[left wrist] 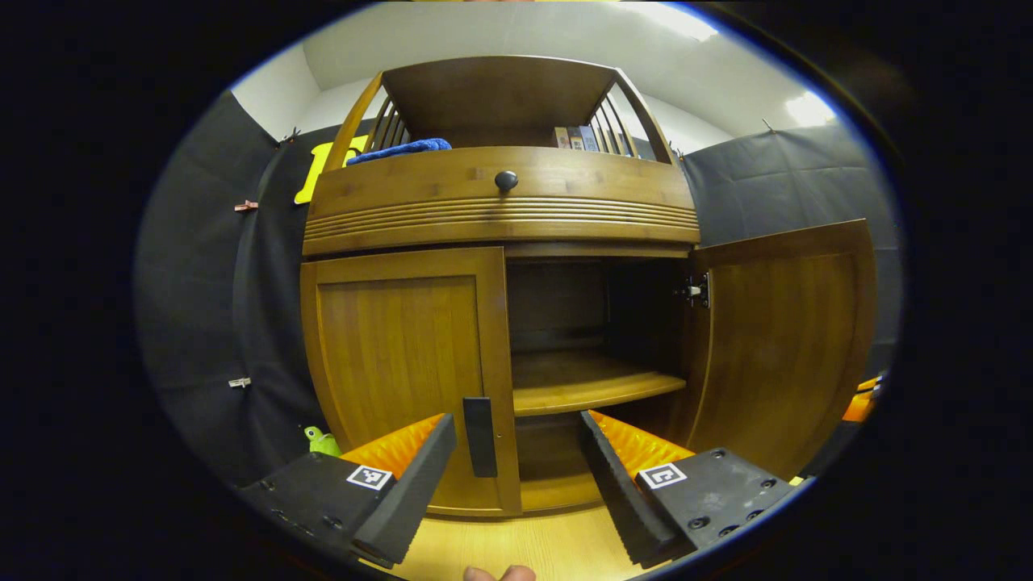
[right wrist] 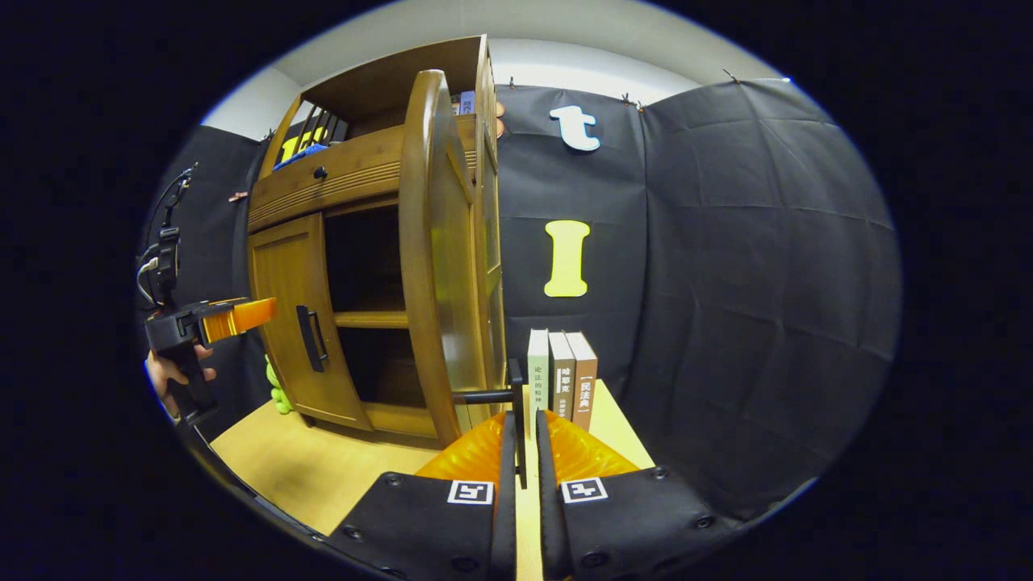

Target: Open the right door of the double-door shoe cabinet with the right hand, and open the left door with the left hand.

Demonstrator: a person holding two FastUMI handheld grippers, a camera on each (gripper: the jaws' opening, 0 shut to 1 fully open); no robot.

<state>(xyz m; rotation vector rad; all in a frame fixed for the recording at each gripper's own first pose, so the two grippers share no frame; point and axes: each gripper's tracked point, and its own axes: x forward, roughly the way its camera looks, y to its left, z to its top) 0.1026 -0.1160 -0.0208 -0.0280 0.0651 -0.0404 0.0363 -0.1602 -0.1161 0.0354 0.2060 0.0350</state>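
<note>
1. The left tongs (left wrist: pixel 516 476) stand wide apart with nothing between the fingers but air. The left door's handle (left wrist: pixel 479 436) sits just ahead in the gap, nearer the left finger, not touched.
2. The left door (left wrist: pixel 403 363) of the shoe cabinet (left wrist: pixel 500 210) is closed, straight ahead of the left tongs.
3. The right door (left wrist: pixel 787 347) stands swung open, ahead and to the right of the left tongs. Its hinge (left wrist: pixel 696 290) shows at the inner edge. Its handle is hidden on the far face in the left gripper view.
4. In the right gripper view the right tongs (right wrist: pixel 520 452) are clamped together on the right door's handle (right wrist: pixel 516 403), both fingers pressing the thin bar. The open door (right wrist: pixel 436 258) is seen edge-on just ahead and to the left.
5. The cabinet's interior is dark. 1 shelf (left wrist: pixel 593 383) can be made out in the left gripper view; the back is hard to read.
6. The right gripper view shows 3 upright books (right wrist: pixel 562 375) on the desk (right wrist: pixel 323 468), just ahead of the right tongs, beside the open door.
7. The right gripper view also shows the other tongs (right wrist: pixel 234 319) far to the left, held by a hand (right wrist: pixel 173 375) that is partly cut off.
8. In the left gripper view a blue cloth (left wrist: pixel 399 149) and some books (left wrist: pixel 577 139) lie on the cabinet's top shelf, above a drawer knob (left wrist: pixel 506 180). A green toy (left wrist: pixel 323 440), partly hidden, sits low to the left of the left tongs.
</note>
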